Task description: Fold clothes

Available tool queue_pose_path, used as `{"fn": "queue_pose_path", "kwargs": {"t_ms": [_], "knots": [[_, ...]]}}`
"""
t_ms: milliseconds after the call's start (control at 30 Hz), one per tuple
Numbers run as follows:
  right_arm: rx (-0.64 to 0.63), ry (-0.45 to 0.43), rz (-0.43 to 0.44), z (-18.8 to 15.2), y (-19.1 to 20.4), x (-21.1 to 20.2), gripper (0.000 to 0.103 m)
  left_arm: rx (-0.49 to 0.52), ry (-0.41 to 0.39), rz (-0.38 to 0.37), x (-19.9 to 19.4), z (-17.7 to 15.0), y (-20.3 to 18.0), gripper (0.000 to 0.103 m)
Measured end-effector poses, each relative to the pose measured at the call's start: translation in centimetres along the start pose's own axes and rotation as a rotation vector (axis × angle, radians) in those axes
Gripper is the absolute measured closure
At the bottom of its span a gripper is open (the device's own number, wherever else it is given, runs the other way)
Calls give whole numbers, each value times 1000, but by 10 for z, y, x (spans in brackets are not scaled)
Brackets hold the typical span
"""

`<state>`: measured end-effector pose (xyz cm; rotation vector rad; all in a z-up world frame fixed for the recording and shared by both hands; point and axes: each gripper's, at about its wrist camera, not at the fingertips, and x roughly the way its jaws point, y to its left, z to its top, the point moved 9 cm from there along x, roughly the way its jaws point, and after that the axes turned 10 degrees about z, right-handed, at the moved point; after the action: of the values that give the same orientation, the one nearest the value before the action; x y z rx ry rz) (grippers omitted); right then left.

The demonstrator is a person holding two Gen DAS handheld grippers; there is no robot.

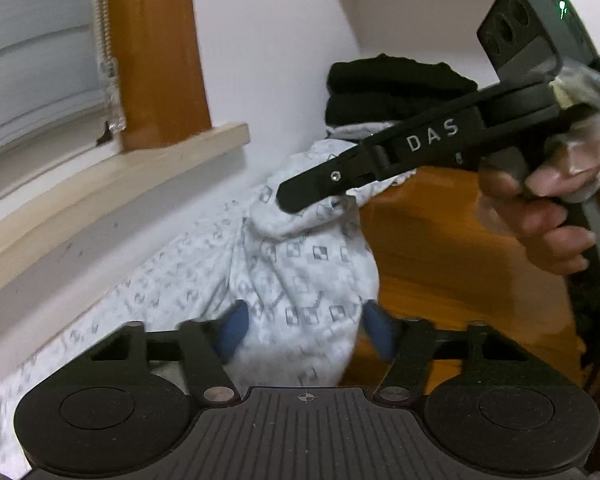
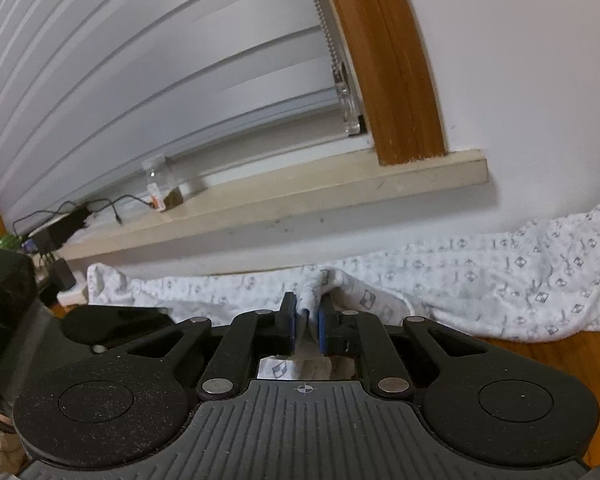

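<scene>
A white cloth with a grey square print [image 1: 300, 272] lies along the foot of the wall on a wooden surface [image 1: 440, 240]. In the left wrist view a raised bunch of it stands between the blue pads [image 1: 232, 332] of my left gripper [image 1: 306, 334], whose jaws stand wide apart around it. A hand holds my right gripper [image 1: 300, 198] above, its tip pinching the top of that bunch. In the right wrist view the right gripper [image 2: 307, 328] is shut on a fold of the cloth [image 2: 500, 280], lifted off the surface.
A stack of folded black clothes [image 1: 392, 88] sits on a pale folded piece at the back by the wall. A window sill [image 2: 300, 200] juts out above the cloth, bearing a glass jar [image 2: 160, 188] and cables [image 2: 60, 216]. Blinds [image 2: 140, 80] and a wooden frame [image 2: 392, 80] rise behind.
</scene>
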<state>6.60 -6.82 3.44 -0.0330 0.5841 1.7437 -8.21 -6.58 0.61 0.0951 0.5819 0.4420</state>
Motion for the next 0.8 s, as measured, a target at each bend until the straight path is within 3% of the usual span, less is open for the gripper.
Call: {"fn": "queue_pose_path", "kwargs": {"t_ms": [33, 133, 233, 333, 400, 500, 600, 800], "knots": [[2, 2, -1, 0, -2, 0, 92, -2, -3, -7, 2, 1, 3, 102], [-5, 29, -7, -6, -7, 1, 90, -92, -66, -5, -12, 7, 32, 101], [1, 41, -20, -14, -9, -1, 84, -177, -118, 47, -23, 8, 68, 101], [-4, 57, -31, -24, -8, -2, 72, -317, -170, 16, -34, 4, 104, 101], [-39, 82, -52, -32, -4, 4, 70, -374, -187, 20, -42, 2, 122, 101], [-101, 120, -101, -44, 1, 16, 66, -426, -228, 32, -56, 2, 143, 101], [-147, 166, -127, -53, 1, 30, 53, -470, -235, 45, -60, 0, 160, 101], [-284, 239, -209, -59, 1, 60, 45, -525, -247, 23, -71, -10, 181, 101]]}}
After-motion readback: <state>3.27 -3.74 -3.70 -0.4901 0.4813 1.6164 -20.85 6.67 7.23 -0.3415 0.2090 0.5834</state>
